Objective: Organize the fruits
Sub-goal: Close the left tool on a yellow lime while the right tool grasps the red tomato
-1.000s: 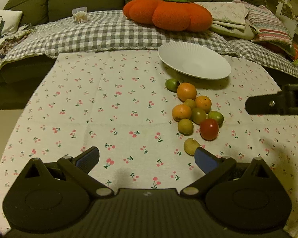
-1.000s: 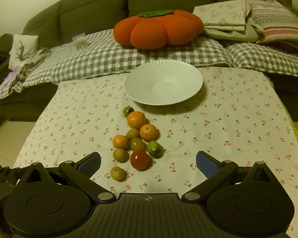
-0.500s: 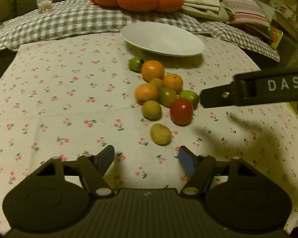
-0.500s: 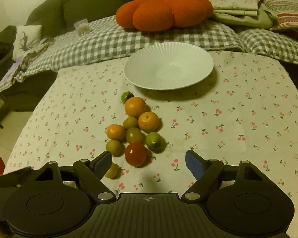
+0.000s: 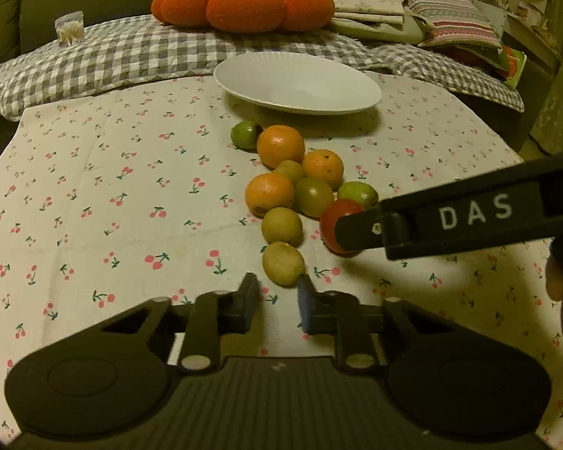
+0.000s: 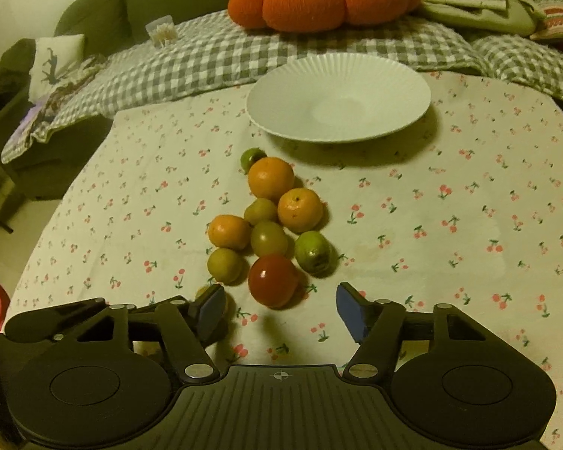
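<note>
Nothing is sorted yet: the white plate (image 6: 337, 99) is bare, and every fruit sits in a cluster on the tablecloth (image 6: 450, 225) just before it. My left gripper (image 5: 276, 302) has narrowed, its fingers just short of the nearest yellow-green fruit (image 5: 283, 263), gripping nothing. My right gripper (image 6: 279, 309) is spread wide before the tomato (image 6: 273, 280).

Glossy red tomato (image 6: 273, 280), matt ribbed plate (image 6: 409, 82), printed cloth (image 6: 469, 225)

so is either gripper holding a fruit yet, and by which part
Nothing is held. The left gripper is open just short of the yellow-green fruit; the right gripper is open before the red tomato.
</note>
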`<state>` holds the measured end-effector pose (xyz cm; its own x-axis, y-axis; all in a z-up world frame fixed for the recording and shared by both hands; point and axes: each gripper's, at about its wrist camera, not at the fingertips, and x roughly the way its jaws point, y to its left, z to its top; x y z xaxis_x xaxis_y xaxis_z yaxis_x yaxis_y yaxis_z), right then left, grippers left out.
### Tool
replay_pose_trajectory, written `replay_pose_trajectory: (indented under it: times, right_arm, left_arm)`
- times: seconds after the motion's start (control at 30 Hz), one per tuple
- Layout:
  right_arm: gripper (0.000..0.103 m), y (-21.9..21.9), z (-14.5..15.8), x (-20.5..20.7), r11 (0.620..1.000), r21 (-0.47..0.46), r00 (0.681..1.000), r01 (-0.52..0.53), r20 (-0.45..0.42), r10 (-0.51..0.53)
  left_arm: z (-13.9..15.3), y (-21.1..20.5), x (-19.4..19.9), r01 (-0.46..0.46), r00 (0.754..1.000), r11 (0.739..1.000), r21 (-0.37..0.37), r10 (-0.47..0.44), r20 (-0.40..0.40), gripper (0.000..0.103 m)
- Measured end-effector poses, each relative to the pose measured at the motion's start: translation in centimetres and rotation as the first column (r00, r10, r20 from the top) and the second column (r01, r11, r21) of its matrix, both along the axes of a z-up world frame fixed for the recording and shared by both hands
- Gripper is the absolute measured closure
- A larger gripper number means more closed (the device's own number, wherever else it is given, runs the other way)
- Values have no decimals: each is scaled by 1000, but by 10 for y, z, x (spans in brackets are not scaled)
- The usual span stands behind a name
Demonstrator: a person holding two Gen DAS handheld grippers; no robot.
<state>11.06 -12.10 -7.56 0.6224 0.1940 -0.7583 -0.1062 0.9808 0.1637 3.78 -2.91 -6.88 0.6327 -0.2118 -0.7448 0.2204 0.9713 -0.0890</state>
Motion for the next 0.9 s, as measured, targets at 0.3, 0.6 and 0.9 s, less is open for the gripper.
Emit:
replay_pose_trajectory:
  times: [0.3, 0.6, 0.9]
  right_arm:
    - [56, 5, -9, 11, 1000, 14, 1000, 4, -7, -4]
    - [69, 1, -14, 18, 999, 35, 1000, 17, -16, -17]
    - [73, 0, -12, 17, 996, 81, 999, 23, -45, -19]
  left_arm:
    - [-1, 11, 2, -13, 1000, 1000, -29, 13, -8, 96]
    - [0, 13, 0, -18, 1000, 998, -52, 19, 11, 68]
    - [2, 2, -2, 40, 998, 998, -50, -38, 56, 63]
